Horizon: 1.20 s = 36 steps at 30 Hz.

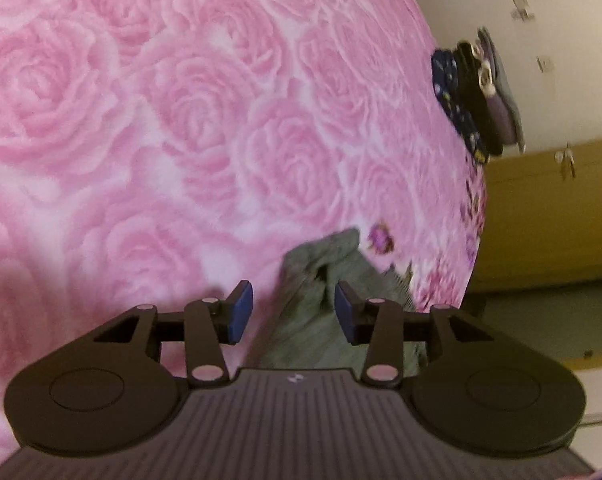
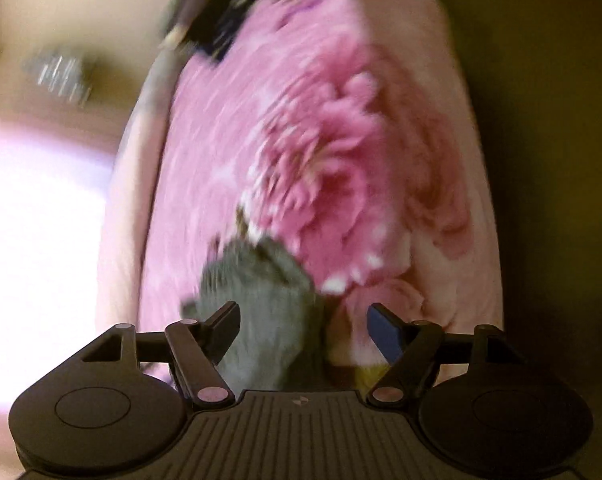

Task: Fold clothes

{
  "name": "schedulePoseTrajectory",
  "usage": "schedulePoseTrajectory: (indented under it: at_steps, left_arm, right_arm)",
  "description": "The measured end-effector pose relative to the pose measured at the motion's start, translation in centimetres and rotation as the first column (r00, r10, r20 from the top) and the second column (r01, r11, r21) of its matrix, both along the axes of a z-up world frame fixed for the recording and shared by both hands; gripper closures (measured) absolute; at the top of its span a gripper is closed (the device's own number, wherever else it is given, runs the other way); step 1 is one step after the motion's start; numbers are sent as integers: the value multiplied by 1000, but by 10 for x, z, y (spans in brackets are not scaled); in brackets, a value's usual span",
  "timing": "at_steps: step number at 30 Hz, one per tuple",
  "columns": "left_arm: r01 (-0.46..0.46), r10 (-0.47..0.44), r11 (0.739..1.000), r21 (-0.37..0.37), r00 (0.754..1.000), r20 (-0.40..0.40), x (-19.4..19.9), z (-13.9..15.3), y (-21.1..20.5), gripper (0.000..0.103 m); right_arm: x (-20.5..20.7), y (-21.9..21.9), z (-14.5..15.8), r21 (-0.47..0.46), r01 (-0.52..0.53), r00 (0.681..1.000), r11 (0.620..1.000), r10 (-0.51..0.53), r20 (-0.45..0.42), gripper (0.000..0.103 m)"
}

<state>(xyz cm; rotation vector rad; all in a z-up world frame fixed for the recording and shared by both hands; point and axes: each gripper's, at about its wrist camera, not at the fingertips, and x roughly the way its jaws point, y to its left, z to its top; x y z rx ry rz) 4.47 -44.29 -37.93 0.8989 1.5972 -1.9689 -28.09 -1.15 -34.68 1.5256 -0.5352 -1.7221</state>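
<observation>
Both grippers spread wide above a grey-green garment on a pink rose bedspread.
Left gripper [image 1: 294, 312] and right gripper [image 2: 303, 330] grip nothing; garment [image 1: 321, 320] lies crumpled between each pair of fingers; bedspread [image 1: 181, 120] stretches toward 12 o'clock.

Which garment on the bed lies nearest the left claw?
The grey-green garment, bunched between the open left claw fingers. The dark folded clothes sit stacked far off at the bed's edge.

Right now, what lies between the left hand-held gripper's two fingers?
In the left wrist view, the left hand-held gripper stands open with a bunched fold of the grey-green garment in the gap, lying on the pink rose bedspread. Neither pad visibly touches it.
</observation>
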Motion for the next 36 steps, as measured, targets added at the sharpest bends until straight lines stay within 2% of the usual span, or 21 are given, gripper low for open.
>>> schedulePoseTrajectory:
  at_steps: [3,5,8,9,11,13,15,17,19,21,23,24,26,27,28,30,31,32,33,36]
  left_arm:
    - [9,-9,1000,14,1000,-10,0,-12,4,62]
    - [6,-5,1000,30,1000,-21,-3,-21,5,62]
    - [18,-16,999,35,998,-59,-9,-26,7,63]
    - [26,-23,999,33,997,-73,-12,-27,7,67]
    - [41,-38,999,30,994,-102,-16,-29,8,95]
    - [71,-71,997,-5,991,-113,-17,-24,10,98]
    - [80,-86,996,-44,985,-149,-14,-16,11,98]
    - [49,-64,996,-81,978,-196,-8,-7,10,98]
    - [-4,-23,994,-114,971,-236,0,0,8,98]
    - [-47,10,989,-139,967,-255,4,3,7,98]
    - [-75,34,985,-155,967,-253,5,1,7,98]
    - [-79,38,983,-163,969,-242,4,-1,7,98]
    - [-46,16,978,-201,988,-150,-5,-9,9,96]
    - [-28,8,978,-206,995,-96,-10,-15,11,91]
    - [-8,0,978,-207,999,-41,-14,-21,12,89]
    - [-52,42,984,-172,997,-59,-10,-27,14,83]
    - [-79,69,987,-141,995,-78,-5,-27,14,74]
    - [-107,96,988,-112,991,-94,0,-26,14,70]
    - [-132,122,987,-92,987,-104,7,-25,16,68]
    - [-149,145,988,-40,985,-90,27,-22,26,68]
  right_arm:
    - [12,-3,-19,-13,6,999,1000,-6,52,33]
    - [11,-3,-33,-38,57,994,998,-53,101,52]
    - [6,-5,-41,-61,100,989,993,-93,110,53]
    - [5,-7,-42,-74,100,990,992,-92,106,54]
    - [4,-14,-37,-81,57,996,995,-52,67,98]
    - [4,-23,-28,-37,-8,1000,999,6,-28,98]
    - [5,-30,-11,-9,-64,988,998,62,-145,98]
    - [6,-39,7,8,-109,961,994,107,-255,98]
    - [7,-50,25,21,-150,920,988,148,-364,98]
    - [4,-60,34,26,-173,891,985,168,-423,98]
    - [1,-70,34,28,-187,875,982,180,-449,98]
    - [0,-75,30,37,-189,875,981,185,-448,98]
    - [-3,-84,15,89,-197,879,976,216,-424,98]
    - [-4,-85,6,128,-202,886,971,237,-399,98]
    - [-6,-86,-3,161,-200,901,967,246,-357,97]
    - [-13,-81,-20,134,-163,947,978,193,-255,97]
    - [-14,-77,-23,106,-135,964,985,156,-215,77]
    - [-15,-70,-23,85,-102,975,991,116,-191,41]
    - [-15,-63,-21,65,-64,982,996,74,-172,33]
    - [-8,-39,-10,12,-9,995,1000,11,-95,33]
